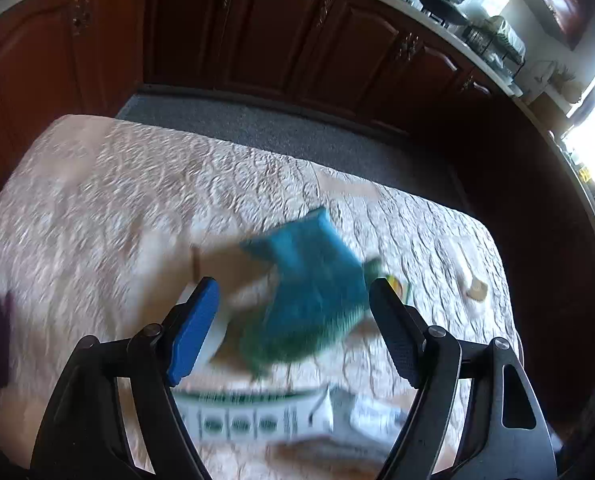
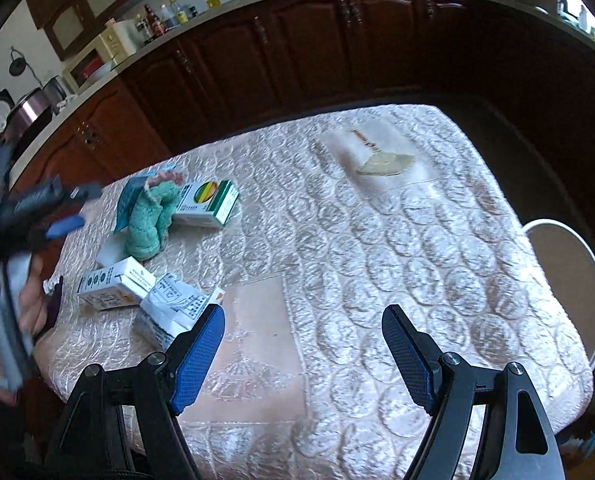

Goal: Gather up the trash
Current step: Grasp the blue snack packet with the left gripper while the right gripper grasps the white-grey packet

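Observation:
My left gripper (image 1: pixel 293 292) is open and hovers just above a blurred blue-and-green cloth bundle (image 1: pixel 309 300) on the quilted table (image 1: pixel 97 200). A white-and-green carton (image 1: pixel 249 416) lies under it, near the camera. In the right wrist view the left gripper (image 2: pixel 63 212) shows blurred at the far left, over the teal cloth (image 2: pixel 149 224), a green-and-white box (image 2: pixel 207 204), a white carton (image 2: pixel 115 282) and a crumpled white carton (image 2: pixel 173 308). My right gripper (image 2: pixel 303 320) is open and empty above the table's middle. A flat clear wrapper (image 2: pixel 381 154) lies at the far side.
Dark wooden cabinets (image 2: pixel 297 40) under a counter with bottles and pots stand behind the table. A round white stool (image 2: pixel 569 280) stands at the table's right edge. A small tan scrap (image 1: pixel 475 290) lies near the right edge in the left wrist view.

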{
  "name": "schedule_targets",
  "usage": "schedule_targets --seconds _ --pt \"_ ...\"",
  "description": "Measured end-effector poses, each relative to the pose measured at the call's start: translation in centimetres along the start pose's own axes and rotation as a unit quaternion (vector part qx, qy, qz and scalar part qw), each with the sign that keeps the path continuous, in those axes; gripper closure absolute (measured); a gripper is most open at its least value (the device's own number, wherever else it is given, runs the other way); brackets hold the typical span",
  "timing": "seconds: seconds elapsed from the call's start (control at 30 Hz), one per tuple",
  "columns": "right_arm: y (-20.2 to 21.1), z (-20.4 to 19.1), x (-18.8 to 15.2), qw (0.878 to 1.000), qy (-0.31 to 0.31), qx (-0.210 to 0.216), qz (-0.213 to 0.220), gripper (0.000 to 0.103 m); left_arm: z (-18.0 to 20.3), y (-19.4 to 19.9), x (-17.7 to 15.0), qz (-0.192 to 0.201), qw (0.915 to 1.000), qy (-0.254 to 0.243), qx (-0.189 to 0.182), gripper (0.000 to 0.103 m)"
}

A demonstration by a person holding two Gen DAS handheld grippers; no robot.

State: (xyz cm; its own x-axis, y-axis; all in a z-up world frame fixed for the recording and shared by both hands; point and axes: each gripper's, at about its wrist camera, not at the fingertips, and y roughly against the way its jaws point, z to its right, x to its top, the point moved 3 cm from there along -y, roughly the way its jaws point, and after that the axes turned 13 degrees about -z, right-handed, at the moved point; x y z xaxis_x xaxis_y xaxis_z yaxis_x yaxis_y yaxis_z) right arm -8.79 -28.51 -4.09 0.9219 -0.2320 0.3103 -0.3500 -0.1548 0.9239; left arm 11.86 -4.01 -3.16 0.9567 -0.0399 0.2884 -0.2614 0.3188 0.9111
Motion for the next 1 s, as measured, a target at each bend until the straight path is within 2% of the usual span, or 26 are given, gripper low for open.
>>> schedule_targets --seconds 0.13,0.23,0.3,0.33,0.37,0.4,0.5,0.63,0.77,0.83,1.0 --pt "-1.0 -0.8 0.1 1.0 0.012 0.005 -0.014 0.024 0.1 -2.4 2.3 -0.03 0.9995 0.007 0.0 0.026" --pt "-1.5 -1.1 0.3 1.0 0.016 0.008 -0.022 0.024 0.5 -4.9 3.2 -0.063 0.9979 0.007 0.009 0.026" --pt "-1.8 -1.4 0.3 0.999 0.02 0.011 -0.026 0.024 0.3 -5.8 3.4 -0.072 0.9972 0.013 0.016 0.027" --pt "-1.9 -1.6 0.4 0.999 0.022 0.013 -0.027 0.024 0.2 -6.1 3.3 -0.073 0.9971 0.019 0.014 0.033" --pt "-1.9 -1.8 0.4 0.999 0.026 0.016 -0.027 0.024 0.1 -6.2 3.3 -0.074 0.997 0.02 0.007 0.049" --pt "-1.9 -2.0 0.5 0.999 0.032 0.019 -0.027 0.024 0.0 -6.3 3.0 -0.08 0.9966 0.02 0.005 0.048" --pt "-2.3 -3.0 0.7 0.998 0.049 0.036 -0.033 0.024 -0.3 -5.5 2.5 -0.068 0.9975 0.015 0.008 0.05" --pt "-2.9 -5.2 0.9 0.992 0.098 0.061 -0.043 0.024 -0.8 -2.0 2.1 -0.033 0.9994 0.001 0.013 0.052" --pt "-4.1 -8.4 1.5 0.979 0.178 0.075 -0.064 0.024 -0.9 1.3 0.8 -0.019 0.9994 -0.022 0.016 0.052" --pt "-5.1 -9.8 1.8 0.971 0.215 0.068 -0.078 0.024 -0.8 2.4 -0.2 -0.017 0.999 -0.033 0.027 0.052" --pt "-7.8 -13.2 1.7 0.938 0.326 0.033 -0.115 0.024 -1.5 4.5 -2.6 -0.014 0.997 -0.041 0.063 0.051"
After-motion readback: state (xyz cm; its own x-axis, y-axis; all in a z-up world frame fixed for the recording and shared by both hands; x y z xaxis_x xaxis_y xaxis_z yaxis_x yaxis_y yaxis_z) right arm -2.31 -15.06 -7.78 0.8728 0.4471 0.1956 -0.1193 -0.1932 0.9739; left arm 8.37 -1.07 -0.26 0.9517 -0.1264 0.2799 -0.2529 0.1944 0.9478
